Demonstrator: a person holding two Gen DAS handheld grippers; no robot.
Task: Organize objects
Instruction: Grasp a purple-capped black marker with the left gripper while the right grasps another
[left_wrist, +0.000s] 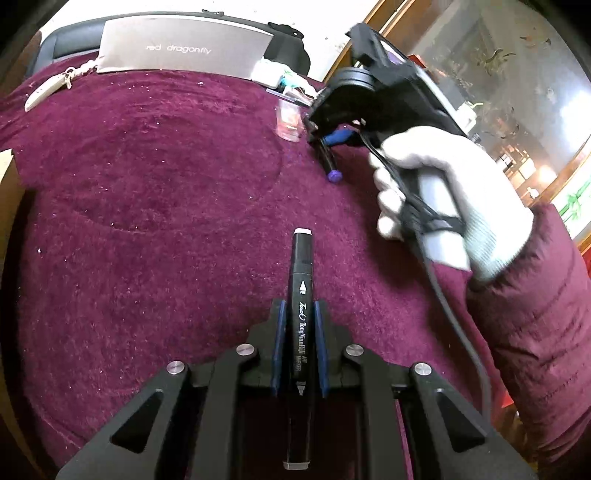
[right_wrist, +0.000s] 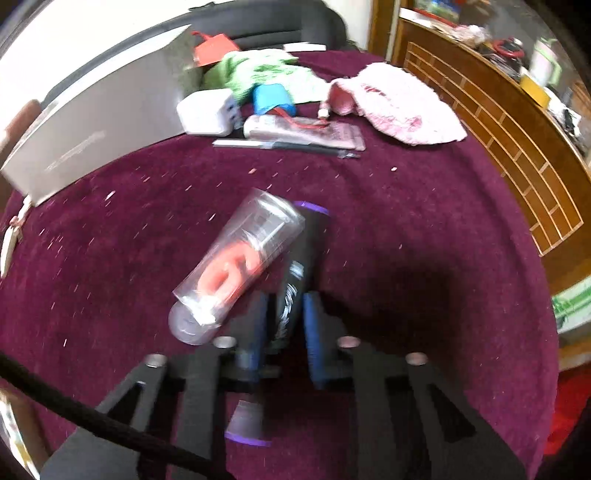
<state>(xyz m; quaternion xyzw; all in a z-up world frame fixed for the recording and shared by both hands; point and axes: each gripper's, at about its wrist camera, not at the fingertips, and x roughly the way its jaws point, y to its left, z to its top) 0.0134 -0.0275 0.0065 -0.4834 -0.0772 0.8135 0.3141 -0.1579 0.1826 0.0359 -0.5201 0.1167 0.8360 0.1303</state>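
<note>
A: Holding two markers at once. Left gripper (left_wrist: 299, 332) pinching the grey-capped marker (left_wrist: 301, 295) at mid-barrel, jaws pressed tight on both sides, cap end reaching out over the maroon cloth (left_wrist: 147, 221) on the table.

B: And the right gripper (right_wrist: 282, 317)?

A: Clamping the purple-capped marker (right_wrist: 306, 236) near its middle too, down close to the cloth, right against the clear tube (right_wrist: 236, 262) with the orange thing inside.

B: Handling how, judging by looks?

A: Probably light and stiff, smooth plastic, likely slick on the round barrel. Gripping mid-barrel looking sensible; grabbing a cap risking pulling it loose.

B: Anything to mind?

A: Possibly nudging that tube, probably light and prone to rolling.
</note>
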